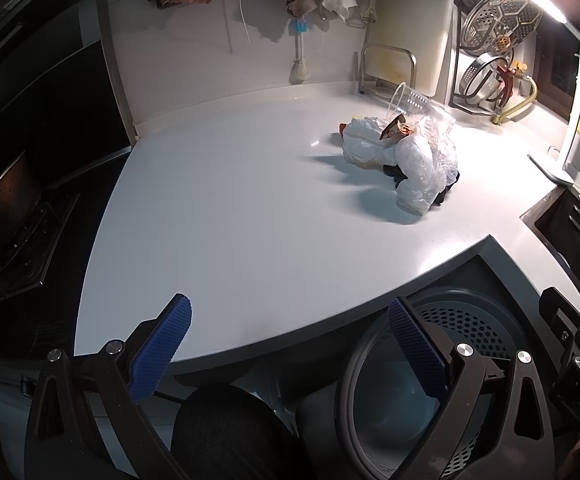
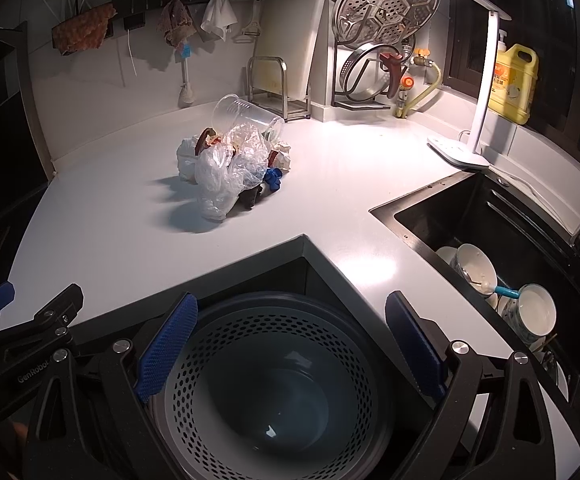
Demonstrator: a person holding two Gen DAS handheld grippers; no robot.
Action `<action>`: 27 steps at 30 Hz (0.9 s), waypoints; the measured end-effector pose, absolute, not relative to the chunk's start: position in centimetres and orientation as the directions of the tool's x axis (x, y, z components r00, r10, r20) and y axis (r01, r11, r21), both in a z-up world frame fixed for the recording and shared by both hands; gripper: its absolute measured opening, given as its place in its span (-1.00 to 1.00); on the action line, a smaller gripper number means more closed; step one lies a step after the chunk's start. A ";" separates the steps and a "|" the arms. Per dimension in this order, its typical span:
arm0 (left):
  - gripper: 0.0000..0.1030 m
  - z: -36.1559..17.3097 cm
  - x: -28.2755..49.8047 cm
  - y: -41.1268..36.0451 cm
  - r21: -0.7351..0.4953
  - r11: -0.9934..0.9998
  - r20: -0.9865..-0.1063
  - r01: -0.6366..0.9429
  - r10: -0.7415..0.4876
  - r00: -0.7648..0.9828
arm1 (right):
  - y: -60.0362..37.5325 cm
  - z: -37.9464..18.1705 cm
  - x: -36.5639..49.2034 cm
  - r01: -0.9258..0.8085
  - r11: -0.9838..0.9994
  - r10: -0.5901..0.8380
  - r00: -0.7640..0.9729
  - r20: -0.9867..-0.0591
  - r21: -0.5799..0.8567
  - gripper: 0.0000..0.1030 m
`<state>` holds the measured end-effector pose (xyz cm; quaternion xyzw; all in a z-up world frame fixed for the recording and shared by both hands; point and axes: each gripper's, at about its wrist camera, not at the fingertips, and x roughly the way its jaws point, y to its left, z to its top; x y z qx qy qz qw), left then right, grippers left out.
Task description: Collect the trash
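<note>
Hovering with jaws spread and empty, the left gripper (image 1: pixel 290 352) and right gripper (image 2: pixel 290 350) flank the near bin (image 2: pixel 274 392), placed below the far trash pile (image 2: pixel 230 164).

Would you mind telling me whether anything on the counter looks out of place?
Yes: a clear plastic cup lies tipped on its side atop a heap of crumpled bags mid-counter, while the bin below holds none of it.

White countertop (image 2: pixel 102 216) bears a trash heap (image 2: pixel 230 164); lamp base (image 2: pixel 456 154) sits well apart.
</note>
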<state>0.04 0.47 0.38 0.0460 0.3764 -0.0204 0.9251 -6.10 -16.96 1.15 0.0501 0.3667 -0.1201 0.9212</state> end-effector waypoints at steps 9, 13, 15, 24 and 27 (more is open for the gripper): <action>0.88 0.5 -0.1 0.5 0.072 0.995 -0.695 0.067 0.002 0.719 | -16.9 1.3 -6.1 0.258 0.966 -0.186 0.703 -0.686 0.001 0.76; 0.88 0.5 -0.2 0.4 0.072 0.995 -0.694 0.067 0.002 0.720 | -16.9 1.3 -6.1 0.258 0.966 -0.186 0.703 -0.686 0.002 0.76; 0.88 0.5 -0.2 0.4 0.073 0.995 -0.694 0.066 0.003 0.720 | -16.9 1.2 -6.2 0.259 0.966 -0.187 0.703 -0.686 0.001 0.76; 0.88 0.6 -0.2 0.5 0.069 0.995 -0.694 0.064 0.002 0.720 | -16.8 1.3 -6.1 0.256 0.967 -0.185 0.702 -0.687 0.002 0.76; 0.88 0.4 -0.3 0.7 0.066 0.996 -0.694 0.062 0.001 0.720 | -16.8 1.3 -6.1 0.257 0.967 -0.185 0.703 -0.687 0.002 0.76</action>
